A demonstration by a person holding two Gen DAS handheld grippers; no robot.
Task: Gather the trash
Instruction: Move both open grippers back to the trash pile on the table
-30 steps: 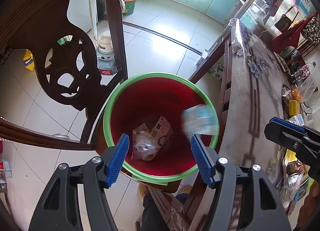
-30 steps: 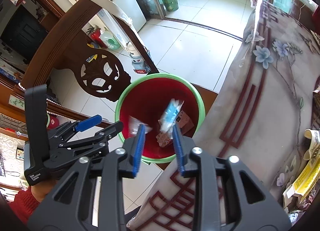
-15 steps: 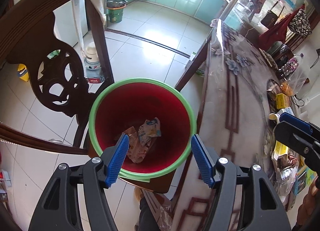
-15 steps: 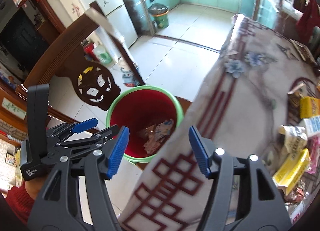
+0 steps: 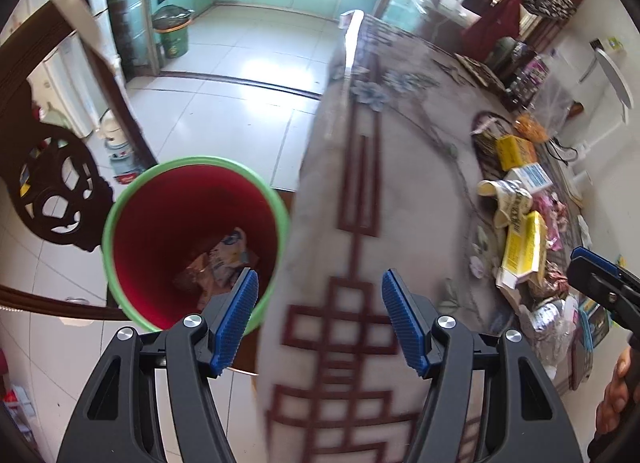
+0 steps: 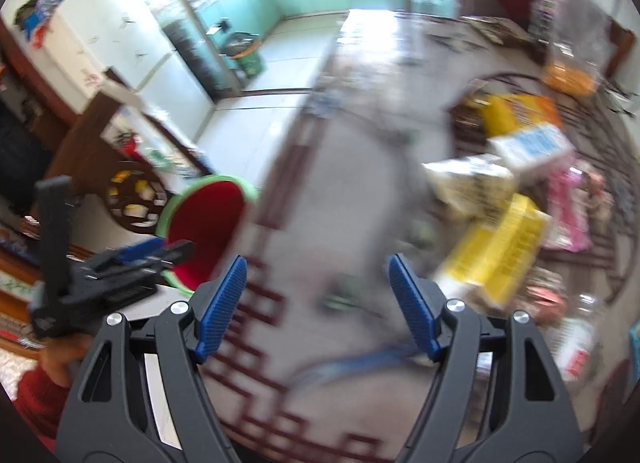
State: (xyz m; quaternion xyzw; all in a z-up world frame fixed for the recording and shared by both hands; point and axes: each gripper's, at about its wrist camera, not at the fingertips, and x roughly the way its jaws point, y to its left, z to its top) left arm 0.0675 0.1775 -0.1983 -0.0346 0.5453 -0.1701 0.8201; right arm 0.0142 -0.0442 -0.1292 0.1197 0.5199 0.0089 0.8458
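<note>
My left gripper (image 5: 316, 313) has its blue fingers (image 5: 236, 317) spread wide with nothing between them; it hangs over the near edge of the table (image 5: 360, 191), and the left finger overlaps the rim of the bin (image 5: 116, 207). My right gripper (image 6: 316, 303) is just as wide apart and also holds nothing, with the patterned tablecloth (image 6: 352, 183) under it. That view is badly blurred, so small details there are lost to me.

The bin is red inside with a green rim and stands on the floor just beside the table, with crumpled wrappers (image 5: 218, 267) lying at its bottom. More trash sits well to the right on the tabletop: a long yellow box (image 5: 524, 249), a white and blue carton (image 5: 530, 179), a crushed paper cup (image 5: 508, 199) and pink wrappers (image 5: 554, 219), all close together. A carved wooden chair (image 5: 52, 187) stands left of the bin. A green bin (image 5: 172, 33) stands far back on the tiled kitchen floor.
</note>
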